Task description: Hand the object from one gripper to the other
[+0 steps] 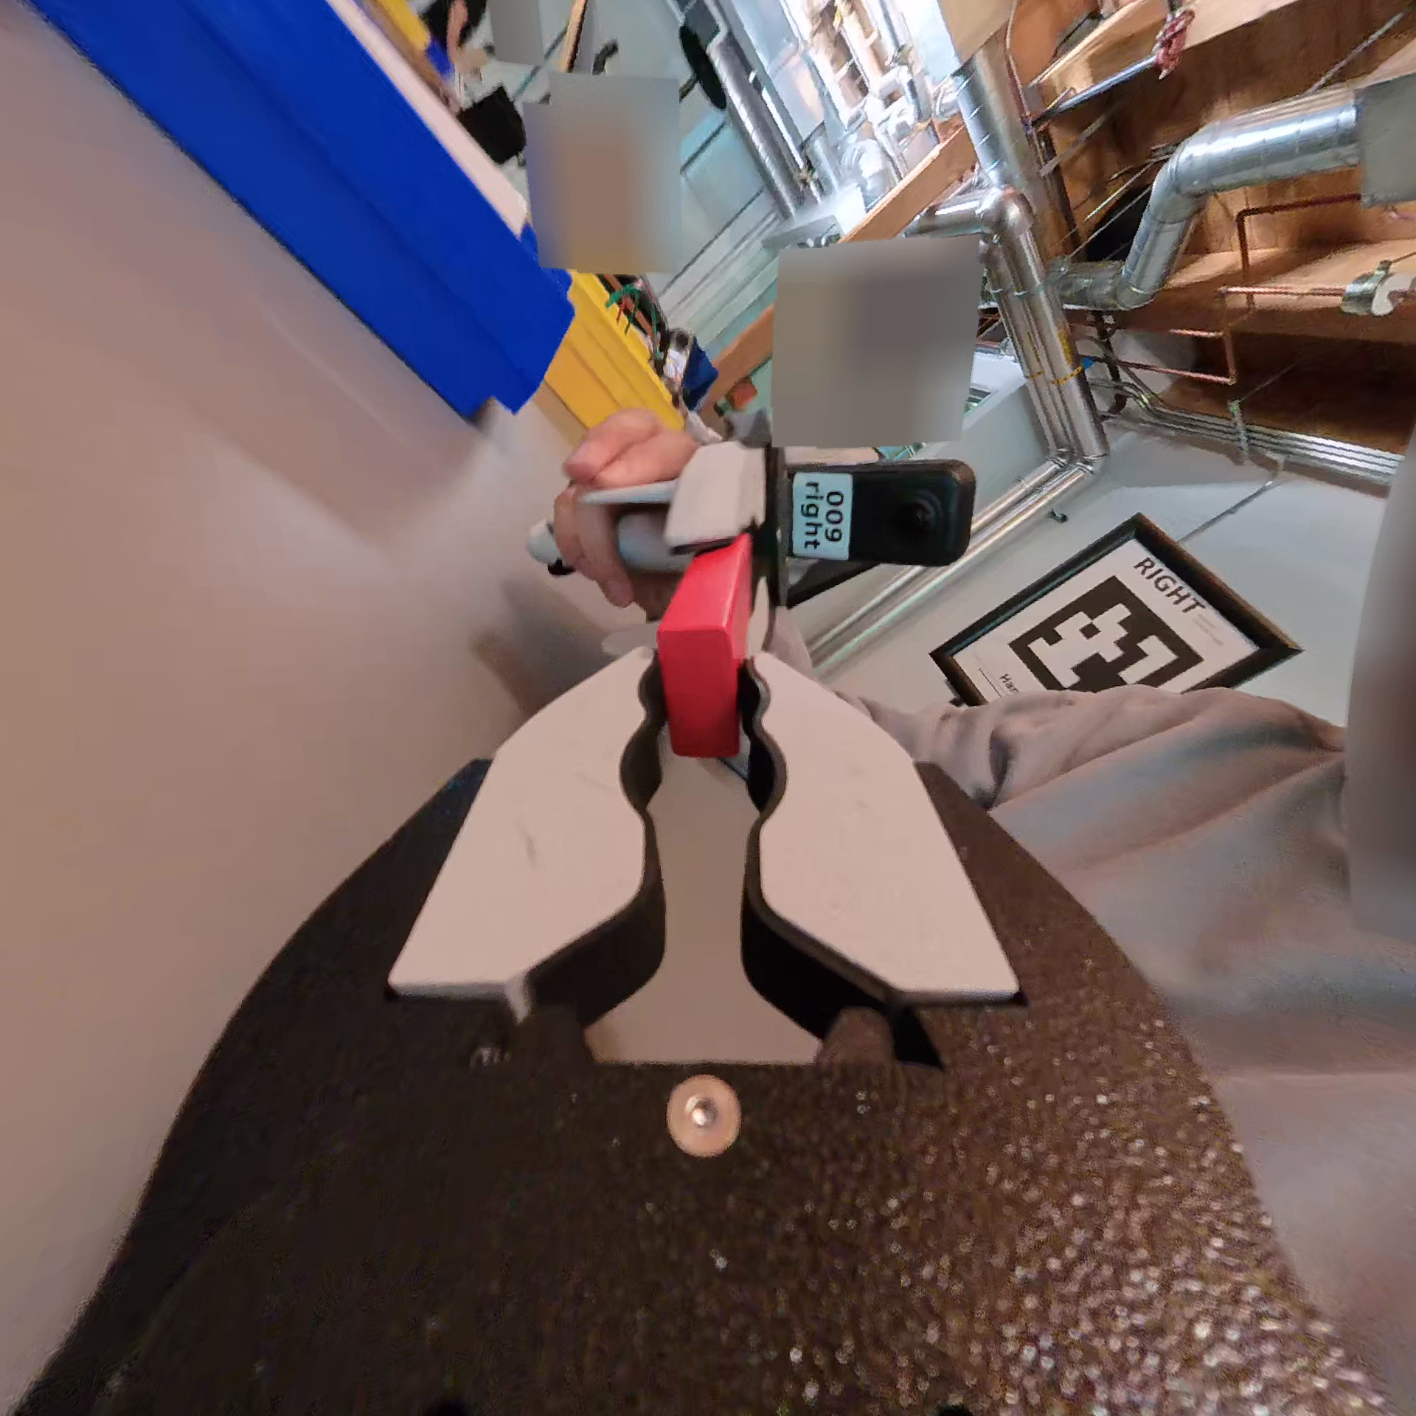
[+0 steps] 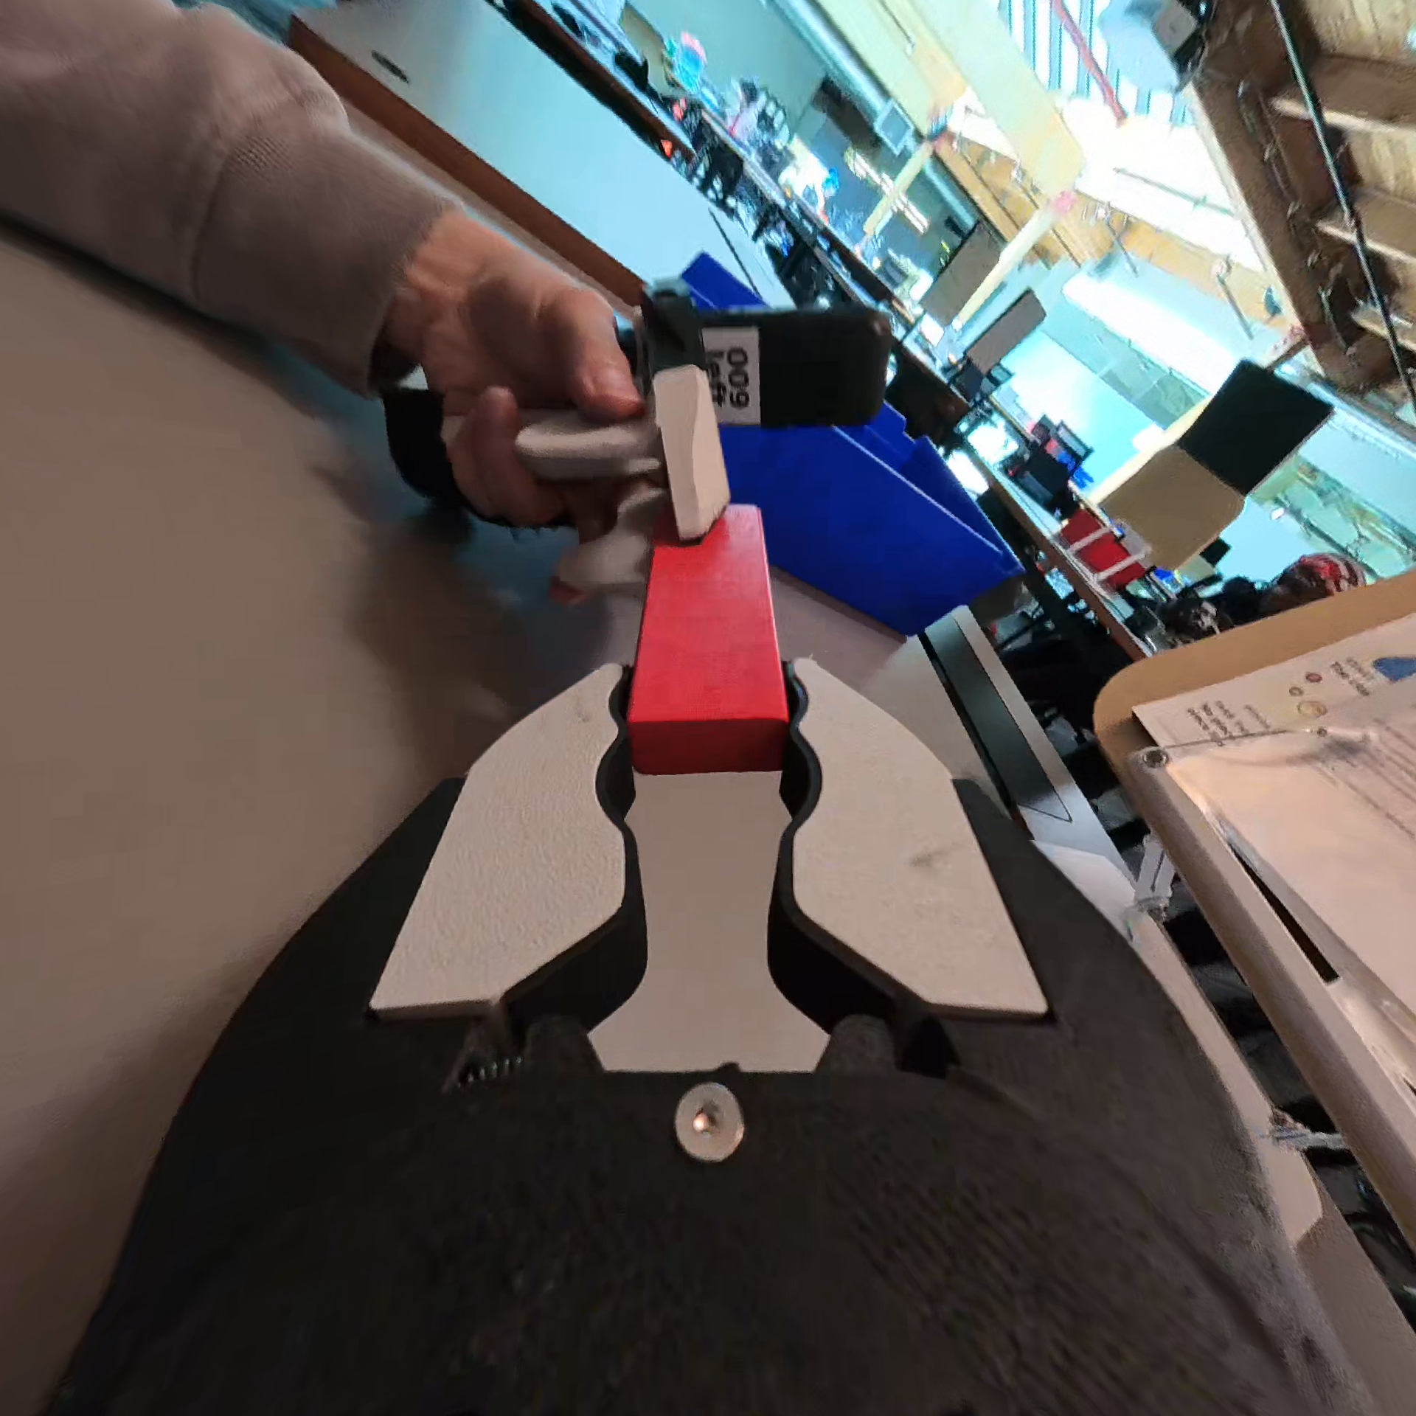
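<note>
A red rectangular block [image 1: 701, 689] is held in the air between both grippers. In the left wrist view, my left gripper [image 1: 703, 667] is shut on the near end of the block. The right gripper's grey finger [image 1: 716, 498] sits at the far end, held by a hand. In the right wrist view, my right gripper [image 2: 709, 689] is shut on the near end of the red block [image 2: 709, 628]. The left gripper's grey finger [image 2: 693, 460] presses on the far end, and a second finger shows below it. The contact at each far end is partly hidden.
Blue bins [image 1: 306, 168] and a yellow bin [image 1: 605, 345] stand on the grey table [image 1: 191, 613]. A framed marker board [image 1: 1111, 644] lies to the right. The right wrist view shows blue bins [image 2: 843, 506] behind the block and a board with papers [image 2: 1264, 766] at right. Less than 4 cm separates the two grippers' tips.
</note>
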Motion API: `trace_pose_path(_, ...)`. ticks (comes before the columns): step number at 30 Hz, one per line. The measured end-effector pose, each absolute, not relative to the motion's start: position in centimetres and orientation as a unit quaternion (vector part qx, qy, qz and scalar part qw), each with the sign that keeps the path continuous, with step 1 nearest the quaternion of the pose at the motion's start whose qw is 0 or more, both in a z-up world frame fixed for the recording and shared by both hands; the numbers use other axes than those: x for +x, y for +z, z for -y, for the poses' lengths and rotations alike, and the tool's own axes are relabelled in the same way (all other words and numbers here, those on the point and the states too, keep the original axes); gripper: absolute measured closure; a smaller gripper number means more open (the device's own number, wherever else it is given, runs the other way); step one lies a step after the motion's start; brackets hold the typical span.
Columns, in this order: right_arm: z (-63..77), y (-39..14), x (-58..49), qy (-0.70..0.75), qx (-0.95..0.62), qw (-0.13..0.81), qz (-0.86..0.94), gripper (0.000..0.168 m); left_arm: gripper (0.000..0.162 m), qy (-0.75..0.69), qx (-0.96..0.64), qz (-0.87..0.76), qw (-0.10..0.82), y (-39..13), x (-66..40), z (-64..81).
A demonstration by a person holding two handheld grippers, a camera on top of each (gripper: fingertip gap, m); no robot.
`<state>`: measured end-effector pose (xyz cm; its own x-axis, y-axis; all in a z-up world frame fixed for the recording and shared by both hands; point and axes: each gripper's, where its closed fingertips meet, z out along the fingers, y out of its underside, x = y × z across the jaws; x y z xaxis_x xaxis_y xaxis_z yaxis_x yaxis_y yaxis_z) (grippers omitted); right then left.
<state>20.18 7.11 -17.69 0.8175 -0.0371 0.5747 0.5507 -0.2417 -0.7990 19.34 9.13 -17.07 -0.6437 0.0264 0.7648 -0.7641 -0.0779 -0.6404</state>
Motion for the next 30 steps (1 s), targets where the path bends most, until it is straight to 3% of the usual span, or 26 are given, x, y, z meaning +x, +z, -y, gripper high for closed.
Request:
trace_pose_path(8,-6.4,-16.1,19.6,-0.078,-0.737,0.668,0.063,0.128,0.146,0.657,0.255,0.691,0.162,-17.5,19.7,-9.8)
trace_pose_path(16,-6.8,-18.7,19.8,-0.041,-0.795,0.604,0.032,0.145,0.146,0.65,0.165,0.741,0.016,-16.7,19.3,-9.8)
trace_pose_path(22,-7.1,-16.3,19.4,0.001,-0.748,0.663,0.014,0.151,0.143,0.712,0.133,0.687,-0.056,-14.1,19.6,-10.1)
trace_pose_path(23,-7.2,-15.3,19.6,0.011,-0.726,0.688,-0.002,0.151,0.141,0.732,0.148,0.662,-0.064,-13.5,19.9,-10.3)
trace_pose_path(25,-7.1,-13.4,20.2,0.036,-0.669,0.741,-0.04,0.152,0.12,0.759,0.175,0.625,-0.048,-13.0,20.4,-10.3)
trace_pose_path(30,-7.7,-12.8,20.7,0.071,-0.622,0.774,-0.095,0.151,0.13,0.785,0.183,0.592,0.006,-12.9,19.9,-8.9)
